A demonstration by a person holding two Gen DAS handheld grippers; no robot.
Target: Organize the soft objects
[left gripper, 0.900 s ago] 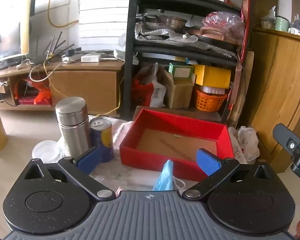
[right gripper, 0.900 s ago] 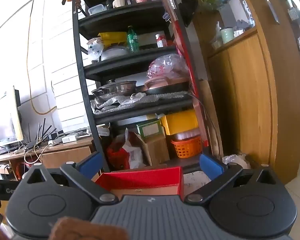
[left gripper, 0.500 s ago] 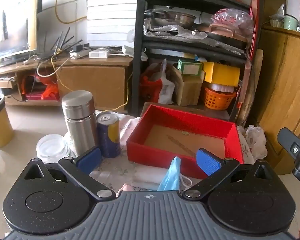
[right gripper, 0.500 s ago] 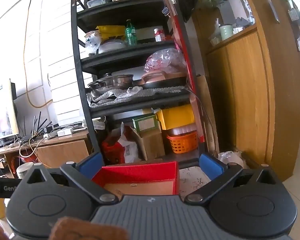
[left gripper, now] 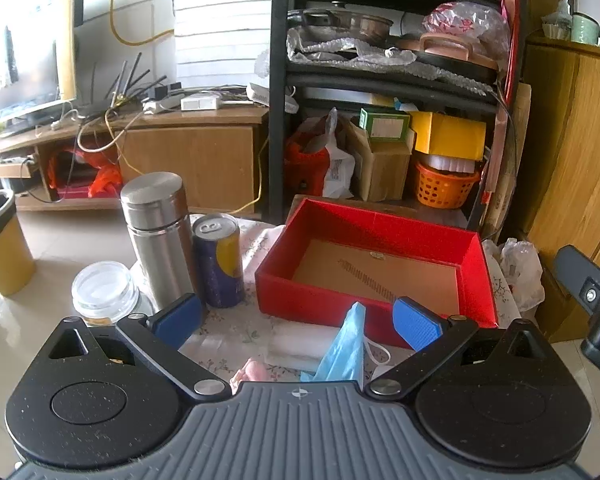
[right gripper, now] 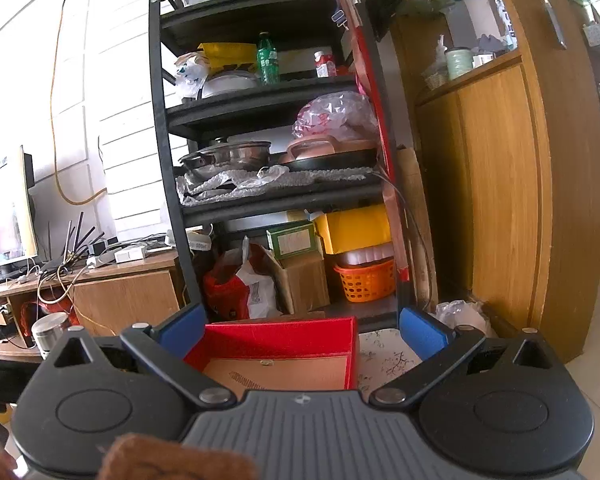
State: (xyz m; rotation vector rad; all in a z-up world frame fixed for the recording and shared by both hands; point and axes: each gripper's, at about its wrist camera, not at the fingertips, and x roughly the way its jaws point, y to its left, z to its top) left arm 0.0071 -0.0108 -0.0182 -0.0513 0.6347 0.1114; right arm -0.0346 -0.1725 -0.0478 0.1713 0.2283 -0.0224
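With both the left gripper and right gripper gaping empty near the red box, the left one is risking snagging only the mask edge, or nudging the can left of the box.

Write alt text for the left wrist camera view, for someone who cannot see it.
The open left gripper hovers over a blue face mask lying before an empty red box on a floral cloth. A steel flask, drink can and glass jar stand left.
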